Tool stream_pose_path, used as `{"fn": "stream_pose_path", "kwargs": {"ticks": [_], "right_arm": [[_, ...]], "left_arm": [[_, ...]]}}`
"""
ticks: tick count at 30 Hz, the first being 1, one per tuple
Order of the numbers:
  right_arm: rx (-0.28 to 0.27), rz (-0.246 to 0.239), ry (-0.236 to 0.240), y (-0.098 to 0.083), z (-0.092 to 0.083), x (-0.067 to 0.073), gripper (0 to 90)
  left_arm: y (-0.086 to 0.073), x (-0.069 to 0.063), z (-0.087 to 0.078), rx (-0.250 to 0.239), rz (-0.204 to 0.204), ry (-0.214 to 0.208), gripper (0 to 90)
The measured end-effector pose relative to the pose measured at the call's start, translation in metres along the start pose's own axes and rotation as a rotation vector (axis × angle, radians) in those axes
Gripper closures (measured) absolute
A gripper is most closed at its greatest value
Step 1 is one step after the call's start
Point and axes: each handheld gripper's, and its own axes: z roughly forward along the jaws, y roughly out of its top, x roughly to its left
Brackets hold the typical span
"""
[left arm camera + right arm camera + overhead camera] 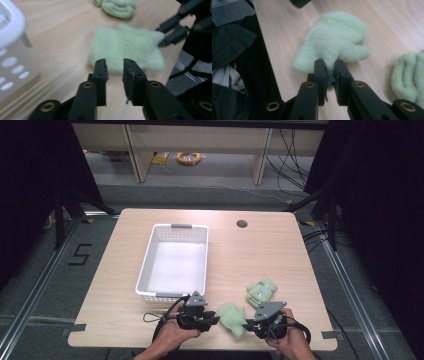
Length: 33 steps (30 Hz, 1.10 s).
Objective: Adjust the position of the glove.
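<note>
Mitten (pixel 231 317), pale green and fuzzy, lies flat on the worktop (pixel 260 255) near its front edge, just right of the white basket's (pixel 175 296) near corner. We use the basket as our landmark. We see the right gripper (pixel 248 324) to the right of the mitten, its jaws narrow and pinching the mitten's edge; in the right gripper view (pixel 329 67) the fabric sits clamped between the two black jaws, near the thumb side. The left gripper (pixel 216 320) sits just in front of the basket's near right corner, pointing at the mitten. In the left gripper view (pixel 114 65) its jaws stand a little apart, with a bare gap between them, tips at the mitten's near edge but not gripping it. A second mitten (pixel 262 291), same green with a dark face print, lies bunched further right of the basket, behind the right gripper and apart from the first. The basket stands left of centre, long side running away from us. Both hands come in from the front edge.
</note>
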Motion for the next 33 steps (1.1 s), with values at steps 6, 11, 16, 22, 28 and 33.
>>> {"fn": "stream_pose_path", "kwargs": {"ticks": [6,11,16,22,28,33], "right_arm": [[0.000,-0.020,0.051,-0.005,-0.002,-0.004,82.5],[-0.005,-0.024,0.062,-0.007,-0.002,-0.005,82.4],[-0.008,-0.036,0.067,-0.008,-0.001,-0.009,82.2],[-0.010,0.001,0.059,-0.010,-0.001,-0.017,82.2],[-0.008,0.019,0.044,-0.008,-0.007,-0.025,81.9],[0.034,-0.055,0.081,0.001,0.000,-0.034,80.9]], "left_arm": [[0.010,0.003,0.016,0.048,0.029,0.011,58.2],[0.019,0.005,0.027,0.071,0.016,0.001,54.7],[0.015,0.008,0.039,0.107,-0.001,-0.033,64.2],[0.012,0.001,0.032,0.087,0.008,-0.050,80.5],[0.008,-0.011,0.015,0.027,-0.009,-0.076,81.2],[-0.001,-0.013,0.015,0.036,-0.012,-0.074,81.3]]}}
